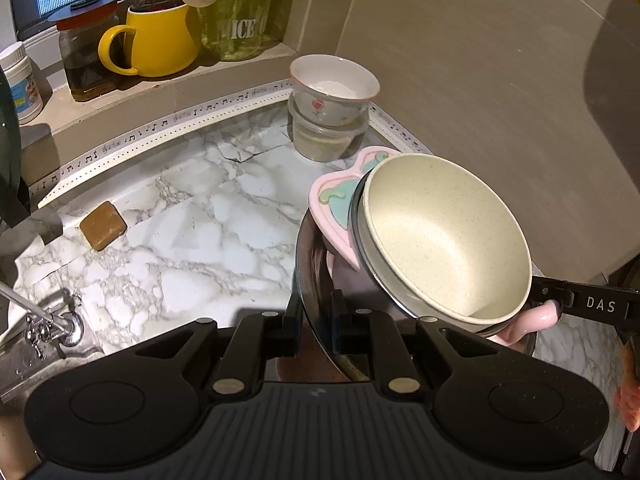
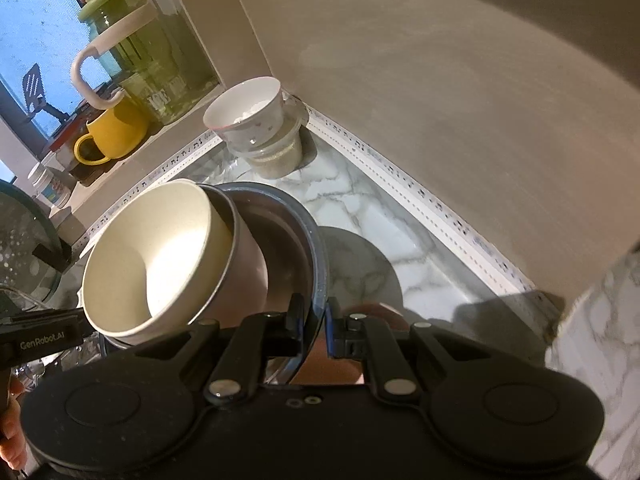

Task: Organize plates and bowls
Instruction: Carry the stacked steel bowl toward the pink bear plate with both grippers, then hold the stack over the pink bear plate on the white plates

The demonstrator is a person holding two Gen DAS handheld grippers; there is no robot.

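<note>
You had a nested stack lifted off the marble-patterned counter point(image 1: 192, 240): a speckled cream bowl point(image 1: 444, 240), matte and round, sat tilted inside a shiny steel bowl point(image 2: 280, 232), with a pink heart-shaped dish point(image 1: 332, 208) wedged behind it on the far left side. Your left gripper point(image 1: 316, 320) had its fingers pressed onto the steel bowl's thin rim from the near left. Your right gripper point(image 2: 314, 328) pinched the same rim from the near right, one finger inside and one outside. The stack hung over the counter's right side, near you, and it leaned noticeably.

I'd judge the job partly done. The gathering into one nest looked finished for these three pieces, but the stack was not yet set down. In the far corner, a small glossy floral bowl point(image 1: 334, 88) already sat on a clear glass container point(image 1: 328, 136), so that spot looked like the likely home.

A brown square pad point(image 1: 103, 225) lay on the counter's left, and a yellow mug point(image 1: 160, 40) stood on the far ledge.
</note>
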